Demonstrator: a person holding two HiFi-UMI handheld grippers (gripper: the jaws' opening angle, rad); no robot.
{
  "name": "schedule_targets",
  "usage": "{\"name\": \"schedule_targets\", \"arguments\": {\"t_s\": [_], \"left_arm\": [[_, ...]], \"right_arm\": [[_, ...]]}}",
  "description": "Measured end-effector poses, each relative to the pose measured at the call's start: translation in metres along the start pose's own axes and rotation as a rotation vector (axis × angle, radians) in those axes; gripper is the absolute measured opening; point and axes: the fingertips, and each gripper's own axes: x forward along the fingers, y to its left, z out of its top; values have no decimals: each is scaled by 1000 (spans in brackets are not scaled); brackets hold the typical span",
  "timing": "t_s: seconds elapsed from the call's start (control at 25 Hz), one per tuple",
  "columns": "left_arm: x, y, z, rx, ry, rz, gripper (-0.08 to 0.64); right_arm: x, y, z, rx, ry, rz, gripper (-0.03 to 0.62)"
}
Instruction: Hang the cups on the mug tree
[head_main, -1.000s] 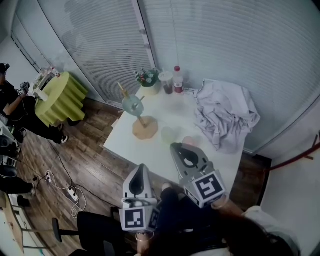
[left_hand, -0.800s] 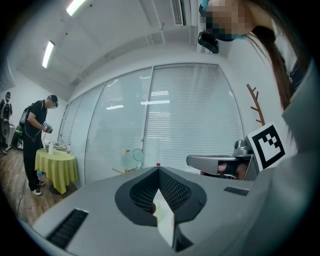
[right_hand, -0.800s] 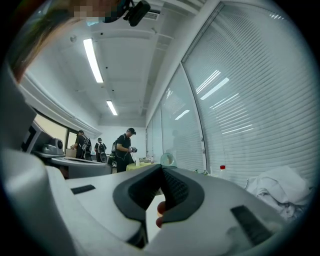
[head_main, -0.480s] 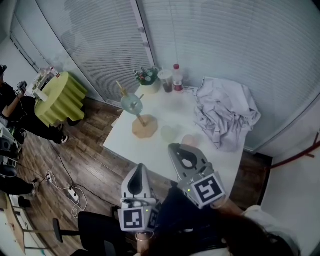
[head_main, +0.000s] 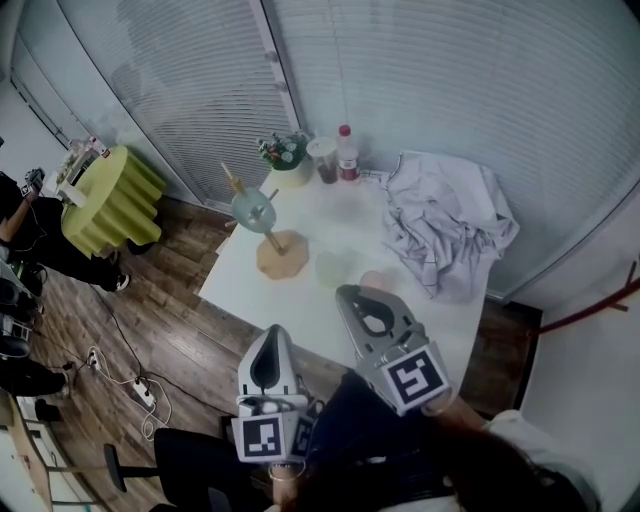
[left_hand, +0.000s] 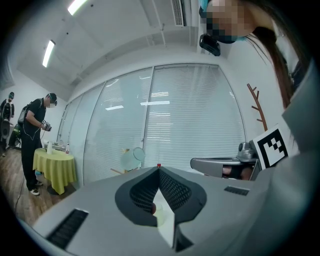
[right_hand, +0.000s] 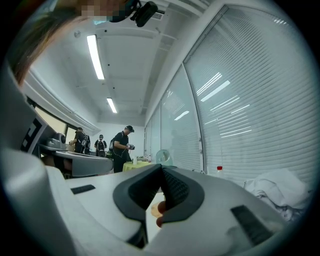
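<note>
Both tongs are hovering over the near edge of the white table (head_main: 300, 300) with their jaws pressed together, gripping nothing. The left gripper (head_main: 272, 335) is hanging at the near left and the right gripper (head_main: 352, 295) nearer the middle. The mug tree (head_main: 281, 255) is standing at the table's far left, and a pale blue cup (head_main: 253, 210) is hanging on it. A pale green cup (head_main: 335, 268) is sitting right of the tree's base, with what looks like a pinkish cup (head_main: 372, 282) just beside it. A crumpled cloth (head_main: 445, 225) is lying far right.
</note>
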Motion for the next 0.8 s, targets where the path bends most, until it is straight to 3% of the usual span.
{"name": "schedule_targets", "arguments": {"t_s": [0.8], "left_arm": [[24,16,-10,-11,45,43,3]], "right_arm": [[30,-33,-32,2,76,7,-2]]}}
